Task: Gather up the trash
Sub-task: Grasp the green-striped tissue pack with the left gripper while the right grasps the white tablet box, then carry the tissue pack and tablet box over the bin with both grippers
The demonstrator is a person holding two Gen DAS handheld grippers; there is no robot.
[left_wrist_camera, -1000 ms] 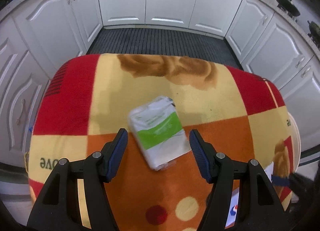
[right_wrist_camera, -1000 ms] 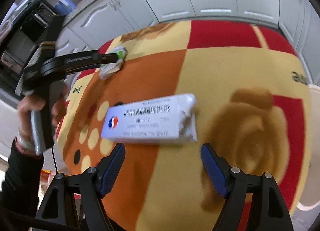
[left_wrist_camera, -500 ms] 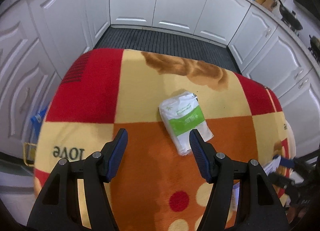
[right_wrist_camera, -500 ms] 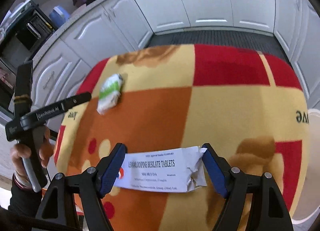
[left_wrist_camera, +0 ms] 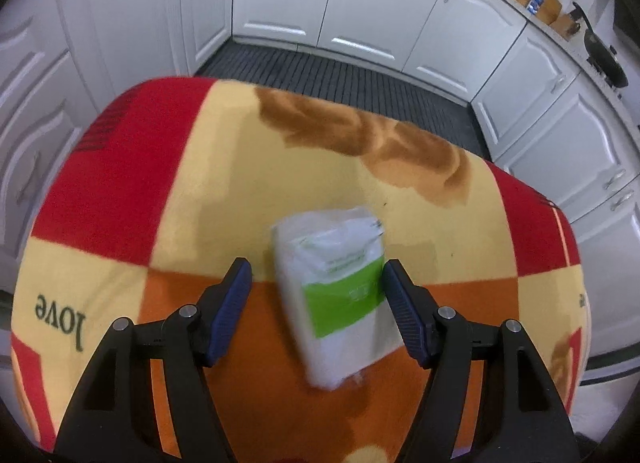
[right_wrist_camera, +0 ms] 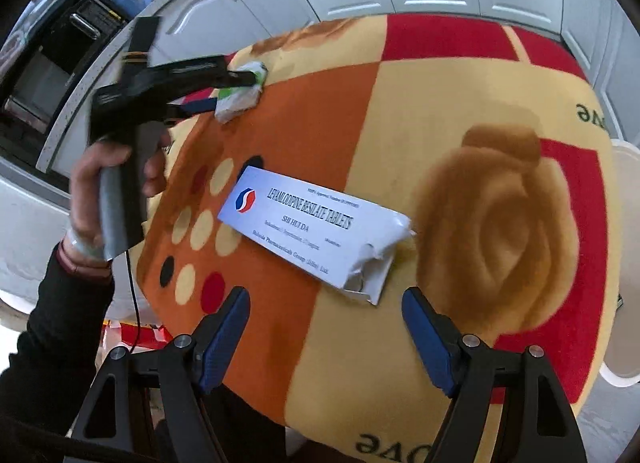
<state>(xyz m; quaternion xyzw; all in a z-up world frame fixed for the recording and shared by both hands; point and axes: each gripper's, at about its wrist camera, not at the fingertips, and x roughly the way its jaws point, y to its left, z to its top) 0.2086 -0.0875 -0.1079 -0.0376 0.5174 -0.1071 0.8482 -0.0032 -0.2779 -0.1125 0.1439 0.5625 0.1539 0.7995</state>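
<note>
The left tongs [left_wrist_camera: 316, 287] reached down over a white and green packet [left_wrist_camera: 334, 291] lying on the counter's patterned cloth [left_wrist_camera: 224, 167]; their jaws were opening, with the packet between them, its right edge at the right pad and a clear gap on the left. The right tongs [right_wrist_camera: 324, 313] hung released above the near end of a torn white tablet box [right_wrist_camera: 308, 231], which lay flat on the cloth well apart from the packet.

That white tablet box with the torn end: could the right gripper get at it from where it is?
Probably yes. The tablet box lies flat on the blanket just ahead of the right gripper, whose jaws stand apart and empty, with nothing between.
</note>
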